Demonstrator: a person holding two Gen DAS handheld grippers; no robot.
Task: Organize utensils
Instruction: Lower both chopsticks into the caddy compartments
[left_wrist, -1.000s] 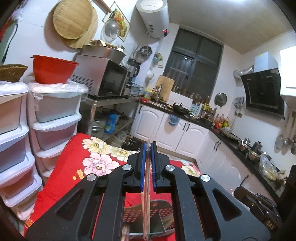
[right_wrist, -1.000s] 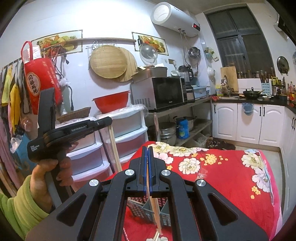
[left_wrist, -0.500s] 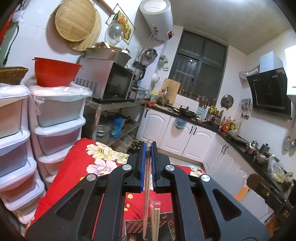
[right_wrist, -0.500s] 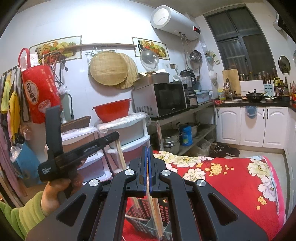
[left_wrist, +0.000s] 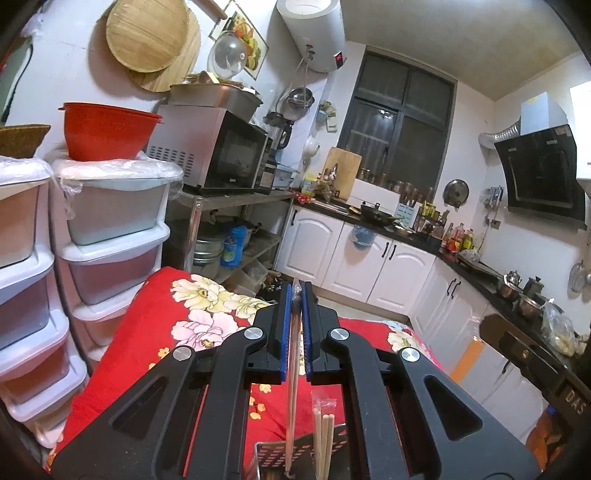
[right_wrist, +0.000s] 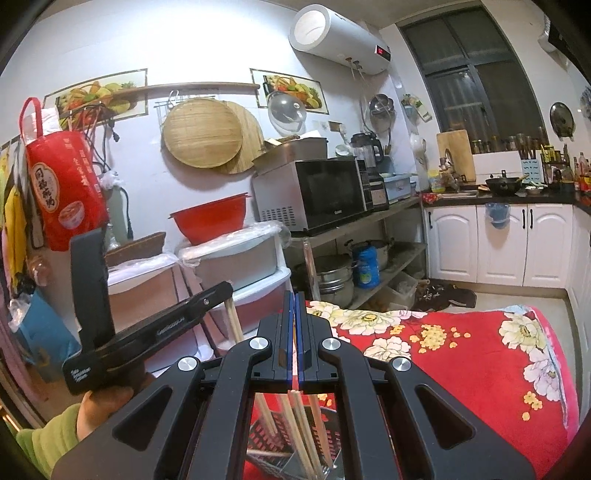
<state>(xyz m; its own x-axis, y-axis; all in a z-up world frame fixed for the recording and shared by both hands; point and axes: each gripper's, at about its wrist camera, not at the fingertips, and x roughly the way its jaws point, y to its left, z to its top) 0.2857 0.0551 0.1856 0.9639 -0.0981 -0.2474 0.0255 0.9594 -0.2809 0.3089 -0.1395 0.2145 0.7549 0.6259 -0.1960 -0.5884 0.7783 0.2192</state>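
In the left wrist view my left gripper (left_wrist: 295, 291) is shut on a plastic-wrapped pair of wooden chopsticks (left_wrist: 291, 387) that hangs down into a dark perforated utensil basket (left_wrist: 269, 454). A second chopstick pack (left_wrist: 323, 432) stands in the basket beside it. In the right wrist view my right gripper (right_wrist: 294, 299) is shut on thin chopsticks (right_wrist: 299, 424) whose lower ends reach into the same basket (right_wrist: 266, 435). The left gripper (right_wrist: 225, 291) shows there at the left, held by a hand (right_wrist: 107, 402), with its chopsticks (right_wrist: 233, 319) hanging below.
The basket stands on a table under a red floral cloth (right_wrist: 461, 354). Stacked plastic drawers (left_wrist: 110, 236) with a red bowl (left_wrist: 107, 129) stand at the left. A metal rack with a microwave (left_wrist: 221, 155) and white cabinets (left_wrist: 369, 266) lie beyond.
Both grippers have moved in over the basket with their chopsticks. In the right wrist view the left gripper has come rightward and lower, and more chopstick ends now stand in the basket.
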